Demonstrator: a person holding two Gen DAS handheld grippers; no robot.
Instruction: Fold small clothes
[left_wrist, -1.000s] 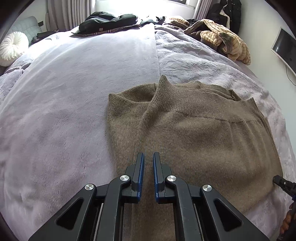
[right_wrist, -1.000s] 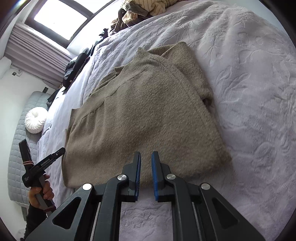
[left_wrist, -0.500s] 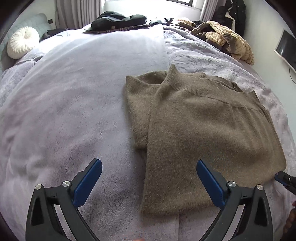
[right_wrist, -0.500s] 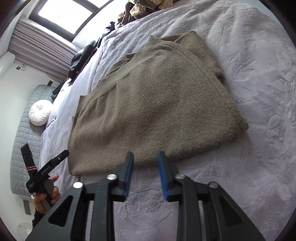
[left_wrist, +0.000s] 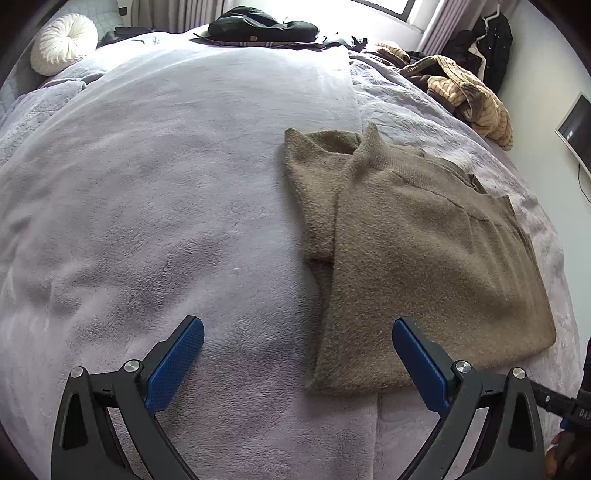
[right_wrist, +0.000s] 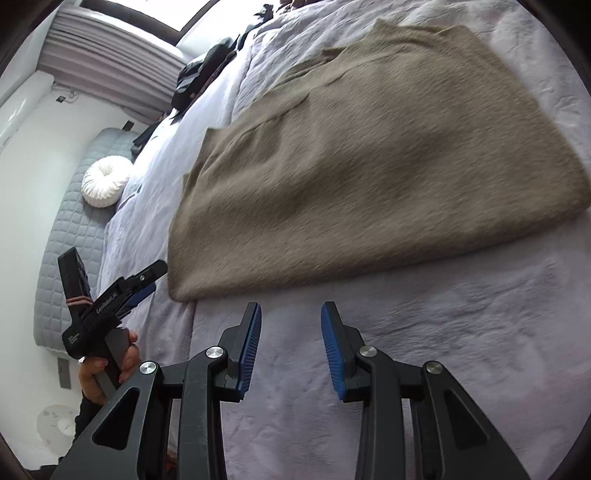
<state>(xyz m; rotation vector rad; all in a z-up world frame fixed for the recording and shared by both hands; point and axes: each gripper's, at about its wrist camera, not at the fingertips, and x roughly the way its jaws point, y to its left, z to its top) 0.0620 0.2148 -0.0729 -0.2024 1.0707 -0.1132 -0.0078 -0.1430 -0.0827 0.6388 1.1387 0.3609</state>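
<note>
One folded brown sweater (left_wrist: 424, 266) on lilac blanket (left_wrist: 166, 192), centre right of frame. Left gripper (left_wrist: 297, 350) spread wide, nothing between; right gripper (right_wrist: 291, 345) part-open, empty, jaws just opened. One white round cushion (left_wrist: 62, 43), upper left. Clothes heap (left_wrist: 469, 96), upper right, items uncountable. Sweater's far edge cut off in right wrist view.

A folded brown fuzzy knit sweater (right_wrist: 369, 166) lies flat on the lilac plush bed cover (right_wrist: 424, 314), its near edge just beyond the right gripper (right_wrist: 291, 332), whose blue-padded jaws have just been opening and stand partly apart over bare cover with nothing between them. To the left, a hand (right_wrist: 107, 369) holds the black left gripper (right_wrist: 147, 280) just beside the sweater's near-left corner. Farther left, a round white pleated cushion (right_wrist: 105, 182) sits against a grey quilted headboard (right_wrist: 70, 236).
</note>
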